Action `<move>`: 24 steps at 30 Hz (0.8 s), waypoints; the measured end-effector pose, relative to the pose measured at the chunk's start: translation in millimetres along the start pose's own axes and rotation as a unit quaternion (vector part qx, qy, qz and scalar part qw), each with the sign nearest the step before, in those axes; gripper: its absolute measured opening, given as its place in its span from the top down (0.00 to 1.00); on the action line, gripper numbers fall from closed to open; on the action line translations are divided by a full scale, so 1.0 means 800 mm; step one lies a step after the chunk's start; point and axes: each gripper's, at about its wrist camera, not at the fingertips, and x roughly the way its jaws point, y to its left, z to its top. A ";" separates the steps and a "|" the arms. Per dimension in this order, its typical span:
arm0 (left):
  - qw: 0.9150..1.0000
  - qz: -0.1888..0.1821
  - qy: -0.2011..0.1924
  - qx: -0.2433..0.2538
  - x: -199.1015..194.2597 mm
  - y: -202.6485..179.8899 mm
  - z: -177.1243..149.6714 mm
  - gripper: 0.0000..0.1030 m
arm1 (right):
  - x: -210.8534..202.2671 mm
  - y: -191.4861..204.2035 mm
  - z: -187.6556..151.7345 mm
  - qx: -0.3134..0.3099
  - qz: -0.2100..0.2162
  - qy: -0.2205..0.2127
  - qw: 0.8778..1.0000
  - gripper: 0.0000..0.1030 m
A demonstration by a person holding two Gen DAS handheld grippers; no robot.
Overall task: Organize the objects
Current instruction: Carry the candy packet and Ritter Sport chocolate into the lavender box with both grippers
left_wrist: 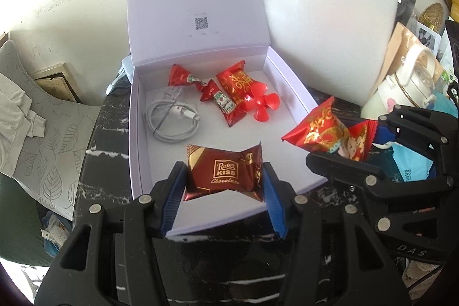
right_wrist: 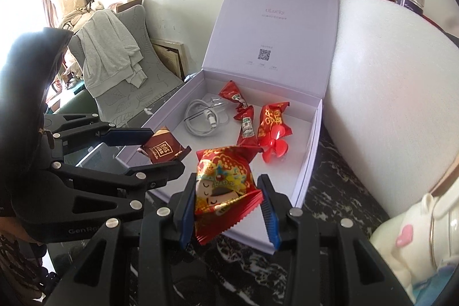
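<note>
The left tongs (left_wrist: 223,191) gripped a brown chocolate packet (left_wrist: 225,172) over the open white box (left_wrist: 289,82); the right tongs (right_wrist: 226,208) clamped a red candy packet (right_wrist: 223,185) at its near edge.

Box (left_wrist: 289,82) front half is bare floor; coiled cable (left_wrist: 172,116), ketchup sachets (left_wrist: 221,102) and red propeller (left_wrist: 262,105) crowd the back.

Glossy foil chocolate wrapper (left_wrist: 223,172), matt card box (left_wrist: 289,82) — polished marble tabletop (left_wrist: 94,151).

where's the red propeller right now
The red propeller lies inside the white box, right side, touching the ketchup packet and the red candy.
</note>
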 end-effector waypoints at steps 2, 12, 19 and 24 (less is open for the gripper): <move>1.000 0.001 0.001 -0.001 0.009 0.006 0.007 0.51 | 0.009 -0.005 0.006 0.003 -0.006 0.000 1.000 0.61; 0.999 0.015 0.028 0.008 0.063 0.025 0.026 0.51 | 0.059 -0.019 0.023 -0.003 -0.014 0.027 1.000 0.61; 0.997 0.024 0.066 0.023 0.099 0.029 0.028 0.50 | 0.090 -0.022 0.020 -0.007 -0.013 0.053 0.998 0.61; 0.996 0.022 0.076 0.032 0.112 0.029 0.029 0.50 | 0.106 -0.027 0.019 -0.006 -0.012 0.069 0.998 0.61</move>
